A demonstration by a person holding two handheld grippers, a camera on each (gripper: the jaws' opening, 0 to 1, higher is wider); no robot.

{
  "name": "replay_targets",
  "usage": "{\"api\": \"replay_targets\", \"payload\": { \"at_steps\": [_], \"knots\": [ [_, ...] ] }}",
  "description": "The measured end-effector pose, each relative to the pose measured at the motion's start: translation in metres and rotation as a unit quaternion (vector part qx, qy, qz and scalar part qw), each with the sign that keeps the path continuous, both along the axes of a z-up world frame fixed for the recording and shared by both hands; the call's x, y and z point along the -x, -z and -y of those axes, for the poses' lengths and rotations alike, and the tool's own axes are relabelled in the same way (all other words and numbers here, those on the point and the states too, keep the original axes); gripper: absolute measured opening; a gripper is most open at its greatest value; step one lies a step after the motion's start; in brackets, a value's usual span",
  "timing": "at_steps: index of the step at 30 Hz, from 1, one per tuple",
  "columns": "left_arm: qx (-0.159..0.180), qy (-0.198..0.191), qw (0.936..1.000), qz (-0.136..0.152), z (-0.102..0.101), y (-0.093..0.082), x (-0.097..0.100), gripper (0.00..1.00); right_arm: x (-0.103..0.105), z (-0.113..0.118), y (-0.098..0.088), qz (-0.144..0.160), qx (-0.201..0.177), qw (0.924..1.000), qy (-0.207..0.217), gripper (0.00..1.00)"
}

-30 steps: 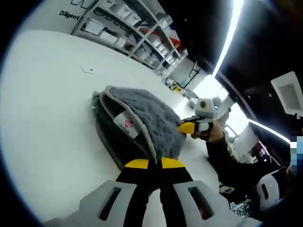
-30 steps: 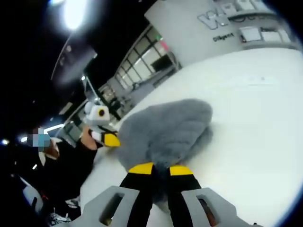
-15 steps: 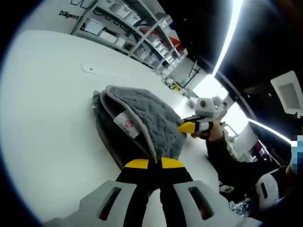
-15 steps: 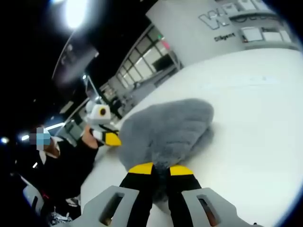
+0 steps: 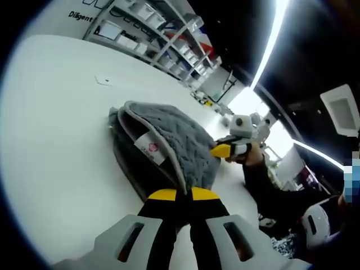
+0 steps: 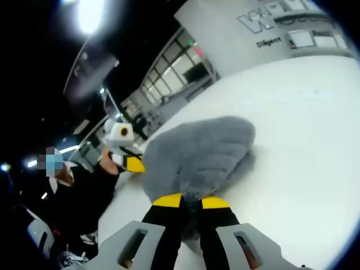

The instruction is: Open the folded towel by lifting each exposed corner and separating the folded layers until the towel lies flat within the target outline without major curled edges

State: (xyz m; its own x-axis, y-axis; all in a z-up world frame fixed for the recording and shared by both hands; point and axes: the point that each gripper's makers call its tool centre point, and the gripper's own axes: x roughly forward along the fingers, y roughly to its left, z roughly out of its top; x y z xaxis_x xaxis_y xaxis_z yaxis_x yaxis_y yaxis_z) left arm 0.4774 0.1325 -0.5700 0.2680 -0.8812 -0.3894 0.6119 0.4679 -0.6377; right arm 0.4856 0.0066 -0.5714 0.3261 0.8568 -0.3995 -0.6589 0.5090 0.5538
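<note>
Both grippers, left and right, have jaws clenched on opposite towel edges, lifting it off the desk to part the layers.

Bright ceiling strips and a round lamp glare against dark surroundings, the white table washed out, edges fisheye-bent and soft.
</note>
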Motion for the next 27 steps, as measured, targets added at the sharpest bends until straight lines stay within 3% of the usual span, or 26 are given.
{"api": "replay_targets", "payload": {
  "at_steps": [27],
  "knots": [
    [0.001,0.018,0.9998,-0.011,-0.0045,-0.0003,0.0016,0.03,0.0048,-0.0005,0.0014,-0.011,0.002,0.9999,-0.006,0.05]
  ]
}}
